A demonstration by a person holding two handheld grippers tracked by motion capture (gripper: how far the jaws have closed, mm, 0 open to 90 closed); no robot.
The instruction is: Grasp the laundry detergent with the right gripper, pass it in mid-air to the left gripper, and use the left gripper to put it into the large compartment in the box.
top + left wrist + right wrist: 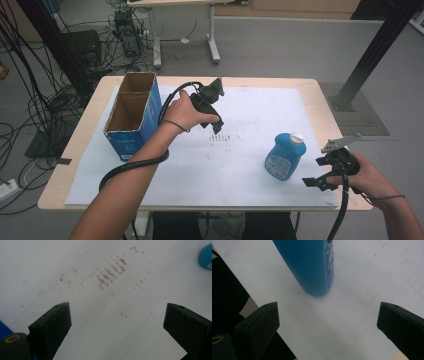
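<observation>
The left gripper [216,125] hung over the middle of the white sheet [250,110], jaws spread wide with nothing between them, above a patch of brown smudges [111,273]. The right gripper [316,181] sat at the table's near right edge, its jaws also wide apart and empty, aimed at the blue bottle [285,155] standing just left of it. A blue cardboard box [132,112] stood open at far left.

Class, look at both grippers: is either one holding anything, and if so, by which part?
Nothing is held. The left gripper is open over the white sheet; the right gripper is open just short of the blue bottle.
</observation>
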